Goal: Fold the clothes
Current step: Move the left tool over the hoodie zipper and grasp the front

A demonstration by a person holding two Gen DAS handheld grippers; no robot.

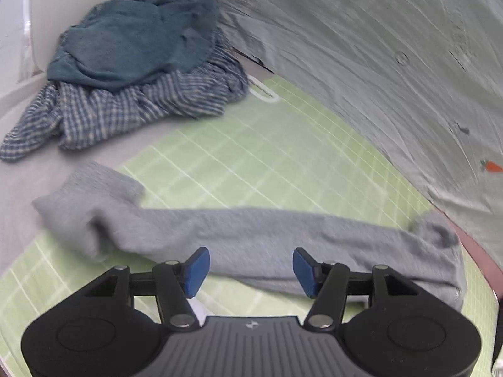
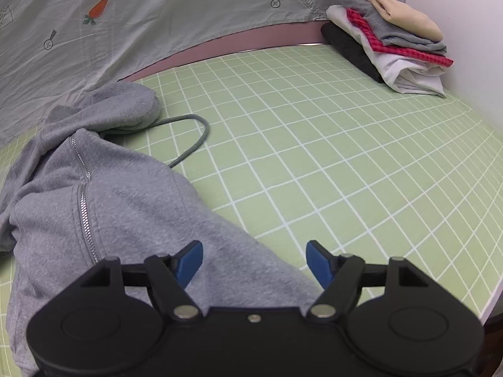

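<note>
A grey zip hoodie (image 2: pixel 103 201) lies on the green gridded mat (image 2: pixel 330 144), zipper up, hood and drawstring toward the back. In the left wrist view its long grey sleeve (image 1: pixel 239 235) stretches across the mat. My left gripper (image 1: pixel 251 270) hovers open just over that sleeve, nothing between its blue pads. My right gripper (image 2: pixel 254 265) is open above the hoodie's lower edge, also holding nothing.
An unfolded heap, a teal garment (image 1: pixel 135 34) on a blue checked shirt (image 1: pixel 125 110), sits at the far left. A folded stack of clothes (image 2: pixel 389 37) stands at the back right corner. A grey carrot-print sheet (image 2: pixel 157 15) hangs behind the mat.
</note>
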